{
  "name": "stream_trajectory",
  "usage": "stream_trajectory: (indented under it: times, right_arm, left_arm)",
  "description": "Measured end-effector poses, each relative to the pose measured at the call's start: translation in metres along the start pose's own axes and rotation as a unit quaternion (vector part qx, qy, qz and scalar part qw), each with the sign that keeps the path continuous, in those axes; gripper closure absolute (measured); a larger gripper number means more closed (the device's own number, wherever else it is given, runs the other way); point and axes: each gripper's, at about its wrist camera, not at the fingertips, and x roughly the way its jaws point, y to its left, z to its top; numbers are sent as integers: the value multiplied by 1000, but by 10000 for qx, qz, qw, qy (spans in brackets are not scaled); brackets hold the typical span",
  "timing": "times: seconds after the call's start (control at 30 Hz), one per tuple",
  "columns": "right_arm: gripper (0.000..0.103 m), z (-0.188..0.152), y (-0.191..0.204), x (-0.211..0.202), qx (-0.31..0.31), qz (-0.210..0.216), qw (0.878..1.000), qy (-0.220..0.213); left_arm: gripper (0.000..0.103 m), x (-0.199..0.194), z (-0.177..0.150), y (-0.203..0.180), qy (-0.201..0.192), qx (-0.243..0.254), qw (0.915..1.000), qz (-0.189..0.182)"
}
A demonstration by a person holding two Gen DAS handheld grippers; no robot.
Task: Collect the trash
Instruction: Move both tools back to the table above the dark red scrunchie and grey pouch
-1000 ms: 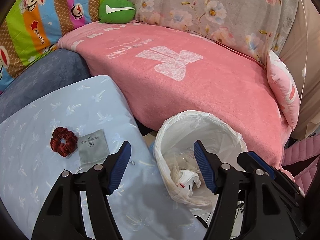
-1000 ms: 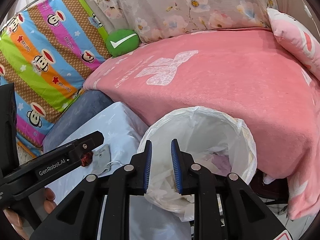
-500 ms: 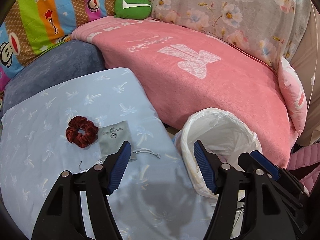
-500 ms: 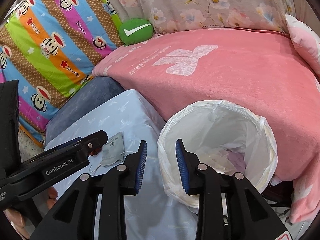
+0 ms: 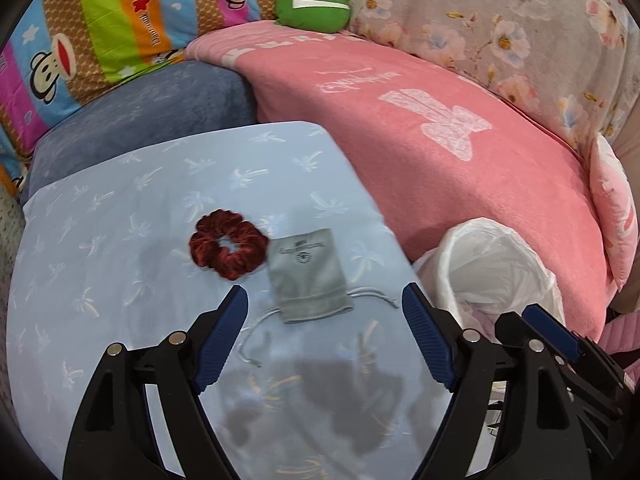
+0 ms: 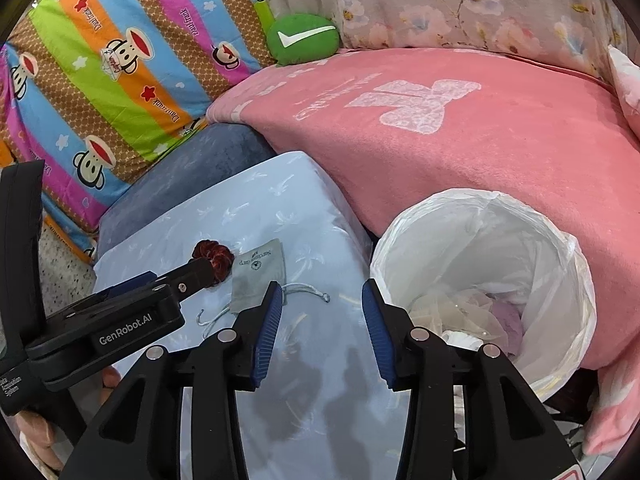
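Note:
A grey drawstring pouch (image 5: 307, 276) lies flat on the light blue cushion (image 5: 120, 280), its cord trailing toward me. A dark red velvet scrunchie (image 5: 228, 249) lies just left of it, touching its corner. My left gripper (image 5: 325, 304) hovers above the pouch's near end, jaws opening wide, nothing between them. My right gripper (image 6: 322, 300) hangs over the cushion's right edge beside the white-lined bin (image 6: 492, 280), jaws opening, holding nothing. The pouch (image 6: 258, 270), the scrunchie (image 6: 216, 260) and the left gripper's body (image 6: 120, 320) show in the right wrist view.
The bin (image 5: 496, 268) holds crumpled wrappers and tissue. A pink blanket (image 5: 460, 152) covers the bed behind it. A green round cushion (image 5: 314, 6), a striped monkey-print pillow (image 5: 100, 28) and a blue-grey cushion (image 5: 152, 112) lie at the back.
Both grippers swung left, away from the bin and over the blue cushion. The left jaws widened and the right jaws opened from nearly shut. Pouch and scrunchie now sit nearer the centre.

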Motion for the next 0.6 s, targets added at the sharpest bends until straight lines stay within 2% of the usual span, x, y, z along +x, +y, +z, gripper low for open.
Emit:
stream_trajectory:
  times: [0.4, 0.5, 0.6]
  right_arm:
    - [46, -11, 45, 58, -290, 108, 9984, 481]
    - [41, -10, 53, 75, -265, 180, 9979, 564]
    - [40, -8, 60, 92, -287, 193, 9974, 633]
  left_arm:
    - [19, 22, -3, 68, 188, -484, 9971, 552]
    - [19, 32, 0, 83, 249, -590, 9959, 632]
    - [19, 42, 3, 96, 318, -720, 9946, 671]
